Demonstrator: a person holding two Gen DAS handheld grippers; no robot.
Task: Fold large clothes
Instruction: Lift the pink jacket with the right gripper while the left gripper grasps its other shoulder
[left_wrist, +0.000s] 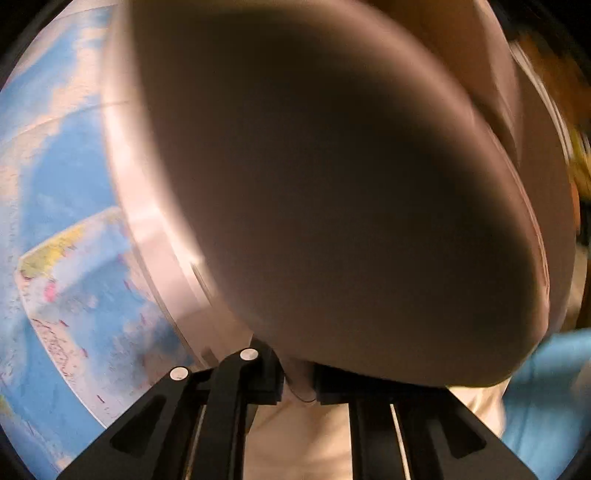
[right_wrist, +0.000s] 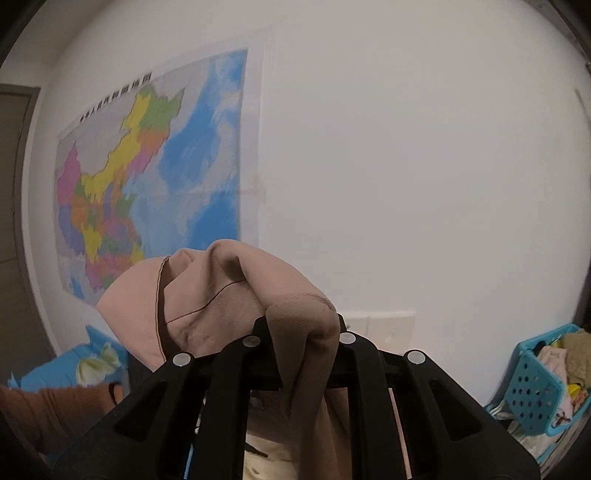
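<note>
A beige-pink garment (right_wrist: 207, 295) is held up in the air by both grippers. My right gripper (right_wrist: 301, 332) is shut on a bunched fold of it, and the cloth drapes over and down between the fingers. In the left wrist view the same garment (left_wrist: 332, 184) balloons close to the lens, blurred, and fills most of the frame. My left gripper (left_wrist: 299, 387) is shut on a pinch of that cloth at its fingertips. The rest of the garment hangs below and is hidden.
A coloured wall map (right_wrist: 147, 177) hangs on the white wall (right_wrist: 406, 166); it also shows behind the cloth in the left wrist view (left_wrist: 62, 221). A blue perforated basket (right_wrist: 543, 384) with clothes stands at the lower right. A blue box (right_wrist: 74, 365) sits lower left.
</note>
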